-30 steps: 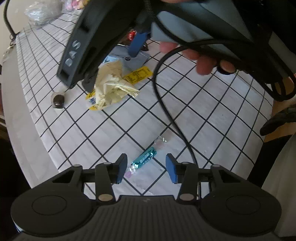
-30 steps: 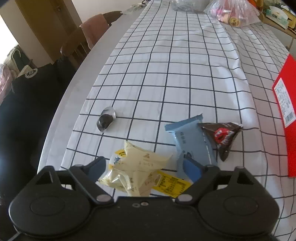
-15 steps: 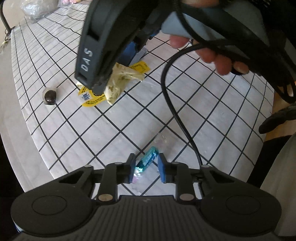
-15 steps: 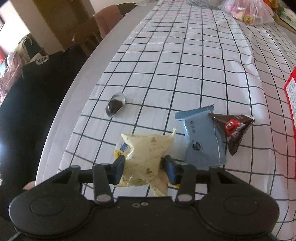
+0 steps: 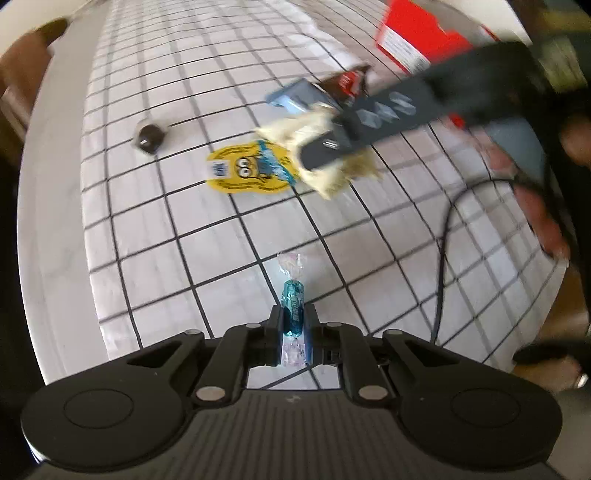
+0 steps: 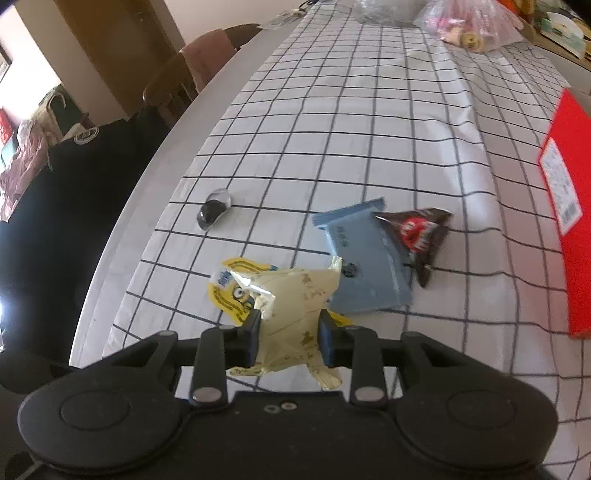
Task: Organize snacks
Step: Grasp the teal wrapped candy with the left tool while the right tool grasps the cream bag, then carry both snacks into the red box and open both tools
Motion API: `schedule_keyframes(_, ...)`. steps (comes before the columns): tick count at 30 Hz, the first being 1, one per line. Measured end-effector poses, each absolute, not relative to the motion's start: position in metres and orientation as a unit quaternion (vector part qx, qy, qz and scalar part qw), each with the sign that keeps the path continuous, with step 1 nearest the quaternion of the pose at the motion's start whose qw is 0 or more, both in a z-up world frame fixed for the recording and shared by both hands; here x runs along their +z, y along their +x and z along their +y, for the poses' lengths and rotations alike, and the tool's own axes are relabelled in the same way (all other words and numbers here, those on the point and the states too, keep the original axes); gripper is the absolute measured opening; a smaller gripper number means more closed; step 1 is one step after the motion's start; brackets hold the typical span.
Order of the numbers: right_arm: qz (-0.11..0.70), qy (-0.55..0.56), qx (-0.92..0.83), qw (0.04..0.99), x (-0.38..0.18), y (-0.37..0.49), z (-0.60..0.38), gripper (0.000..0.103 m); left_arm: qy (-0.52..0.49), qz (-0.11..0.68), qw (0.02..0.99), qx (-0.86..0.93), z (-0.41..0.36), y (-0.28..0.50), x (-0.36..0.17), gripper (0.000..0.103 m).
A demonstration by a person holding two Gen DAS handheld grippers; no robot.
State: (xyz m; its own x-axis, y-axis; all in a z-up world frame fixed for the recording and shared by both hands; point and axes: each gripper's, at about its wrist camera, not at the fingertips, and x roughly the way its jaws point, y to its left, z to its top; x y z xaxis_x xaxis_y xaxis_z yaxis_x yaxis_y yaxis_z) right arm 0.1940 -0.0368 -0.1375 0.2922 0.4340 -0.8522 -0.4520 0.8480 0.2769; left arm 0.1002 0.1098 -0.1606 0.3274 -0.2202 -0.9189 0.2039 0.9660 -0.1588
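My left gripper [image 5: 293,325] is shut on a teal wrapped candy [image 5: 292,306] and holds it just above the checked tablecloth [image 5: 221,240]. My right gripper [image 6: 288,332] is shut on a pale yellow snack packet [image 6: 291,306], lifted off the cloth; the packet also shows in the left wrist view [image 5: 332,147]. A yellow cartoon-print packet [image 5: 245,170] lies flat under it and shows in the right wrist view [image 6: 231,291]. A blue-grey packet [image 6: 365,258], a dark brown triangular chocolate packet [image 6: 417,236] and a small dark wrapped sweet [image 6: 212,214] lie on the cloth.
A red box [image 6: 570,206] lies at the right. Clear bags of snacks [image 6: 469,26] sit at the far end of the table. Chairs [image 6: 192,74] stand along the left table edge [image 6: 122,229]. A black cable [image 5: 443,251] hangs from the right gripper.
My left gripper closed on the teal candy and lifted it. My right gripper closed on the pale yellow packet and raised it, uncovering the yellow cartoon packet.
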Motion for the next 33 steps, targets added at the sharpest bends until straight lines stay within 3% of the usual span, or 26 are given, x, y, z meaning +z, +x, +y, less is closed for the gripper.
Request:
schedule_keyframes(17,0.47,0.023,0.249,0.846,-0.085,0.188,-0.118,0.03,-0.11,0.508,0.853,-0.051,0.115,0.113,-0.115,0.01)
schedule_keyframes(33,0.402,0.041,0.198,0.893,-0.032,0.206,-0.237,0.03,-0.073,0.43,0.896,-0.087,0.015,0.163,-0.032,0.01)
